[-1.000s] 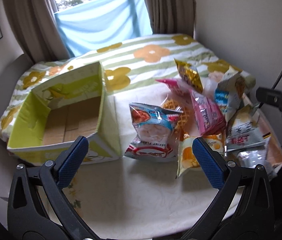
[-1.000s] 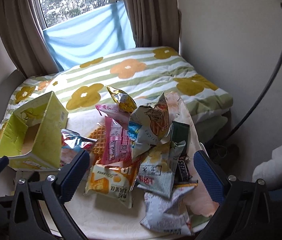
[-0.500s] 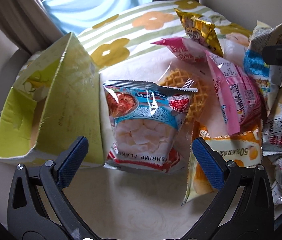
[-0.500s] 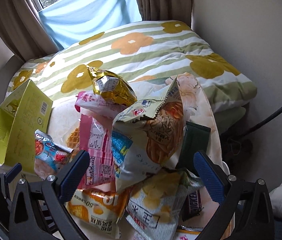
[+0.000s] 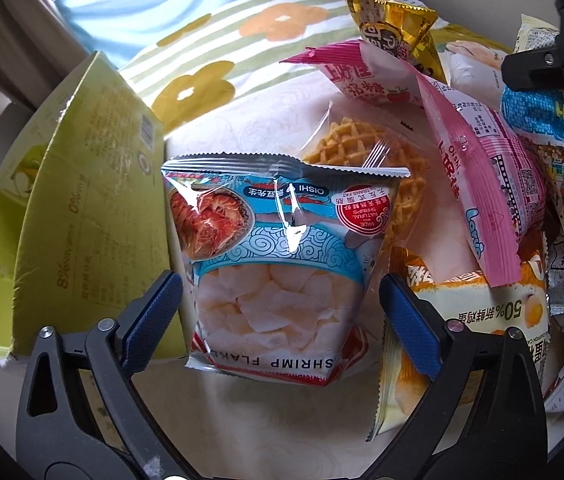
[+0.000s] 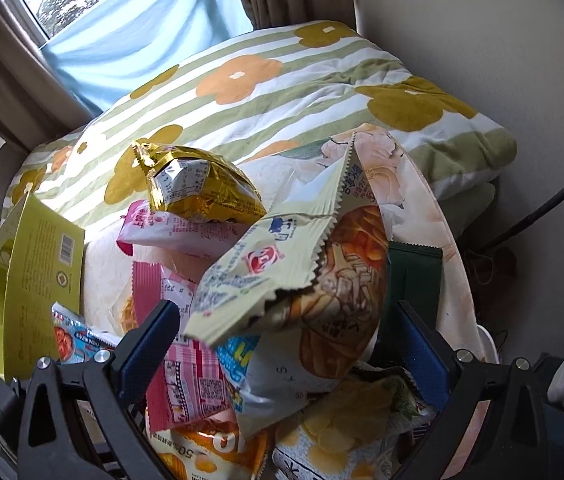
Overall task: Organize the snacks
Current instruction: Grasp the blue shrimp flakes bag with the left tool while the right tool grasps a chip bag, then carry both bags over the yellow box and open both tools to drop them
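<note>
The left gripper [image 5: 280, 322], its jaws having just been closing yet spread unpinching around the upright shrimp flakes bag [image 5: 278, 276], is straddling it on the table [image 5: 266, 432], green box [image 5: 82, 208] left, snack pile [image 5: 481, 184] right.

The shrimp flakes bag [image 5: 278, 264] is shiny plastic, the green box [image 5: 94, 216] is dull cardboard, the flowered blanket [image 6: 282, 92] is soft cloth.

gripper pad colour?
Blue, on both the left gripper and right gripper; clearest in left wrist view.
</note>
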